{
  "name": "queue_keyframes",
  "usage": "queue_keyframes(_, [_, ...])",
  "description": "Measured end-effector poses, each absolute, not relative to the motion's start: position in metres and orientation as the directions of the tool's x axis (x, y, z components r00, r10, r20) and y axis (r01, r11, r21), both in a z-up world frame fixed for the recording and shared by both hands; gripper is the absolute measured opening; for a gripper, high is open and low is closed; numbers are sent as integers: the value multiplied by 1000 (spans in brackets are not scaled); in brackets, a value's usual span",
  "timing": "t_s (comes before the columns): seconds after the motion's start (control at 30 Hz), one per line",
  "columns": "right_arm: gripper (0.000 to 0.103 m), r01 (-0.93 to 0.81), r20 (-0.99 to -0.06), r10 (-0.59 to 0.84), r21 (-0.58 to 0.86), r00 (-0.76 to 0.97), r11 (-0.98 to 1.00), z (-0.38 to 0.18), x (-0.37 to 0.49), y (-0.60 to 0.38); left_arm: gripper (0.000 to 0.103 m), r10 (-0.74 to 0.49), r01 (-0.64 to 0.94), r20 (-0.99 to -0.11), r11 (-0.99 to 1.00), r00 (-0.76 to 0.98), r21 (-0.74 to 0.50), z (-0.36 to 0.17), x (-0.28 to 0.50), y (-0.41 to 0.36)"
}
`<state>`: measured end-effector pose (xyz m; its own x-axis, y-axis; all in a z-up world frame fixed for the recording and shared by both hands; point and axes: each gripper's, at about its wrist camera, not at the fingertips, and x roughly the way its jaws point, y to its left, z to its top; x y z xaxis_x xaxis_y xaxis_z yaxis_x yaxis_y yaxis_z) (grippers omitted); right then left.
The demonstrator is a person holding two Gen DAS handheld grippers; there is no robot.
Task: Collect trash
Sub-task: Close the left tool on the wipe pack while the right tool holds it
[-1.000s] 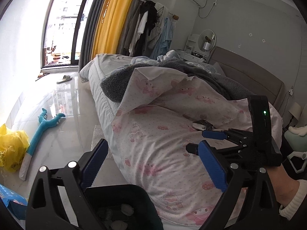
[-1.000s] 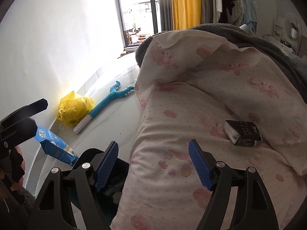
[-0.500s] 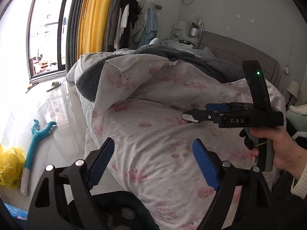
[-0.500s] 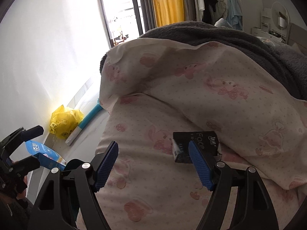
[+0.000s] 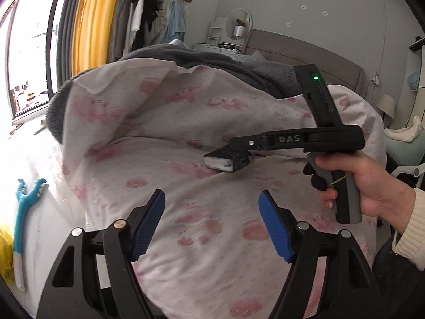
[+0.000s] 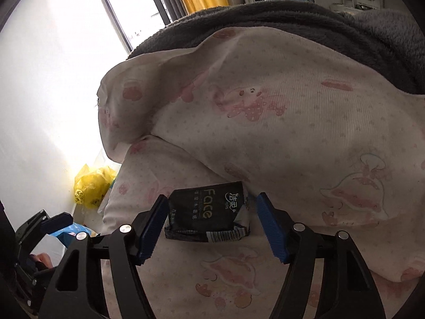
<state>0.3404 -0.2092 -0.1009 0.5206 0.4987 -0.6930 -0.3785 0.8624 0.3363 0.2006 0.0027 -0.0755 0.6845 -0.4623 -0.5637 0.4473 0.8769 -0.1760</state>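
A black tissue packet (image 6: 205,216) with "Face" printed on it lies on the pink-patterned quilt (image 6: 292,138) of the bed. My right gripper (image 6: 212,226) is open with its blue pads on either side of the packet; the left pad looks close to or touching it. In the left wrist view the packet (image 5: 228,159) lies under the right gripper's fingers (image 5: 244,143). My left gripper (image 5: 212,226) is open and empty, held above the quilt nearer the bed's edge.
A grey blanket (image 5: 212,61) lies across the bed behind the quilt. On the floor beside the bed are a yellow plastic bag (image 6: 91,186), a blue packet (image 6: 71,232) and a teal long-handled toy (image 5: 25,204). A headboard (image 5: 305,50) and nightstand lie beyond.
My right gripper has moved forward over the quilt until its open pads straddle the black packet. My left gripper has risen; the black bin below it is out of view.
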Motion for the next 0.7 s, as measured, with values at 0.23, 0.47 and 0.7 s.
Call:
queue_keyframes(0.23, [58,-351,-693,561,440,452,827,-117,360,-222,68,-483,493,-586,856,651,-157,-83,220,-28])
queue_keyframes(0.47, [51,-322,-684,607,514,404,795,-129,372,-226,63,-492,496,-609,850,622,-180,-93,241,-45])
queue_keyframes(0.7, [37,-292,-663,639,568,390,769,-136,380,-229,56,-482,489,-631,853,608,-181,-100,256,-56])
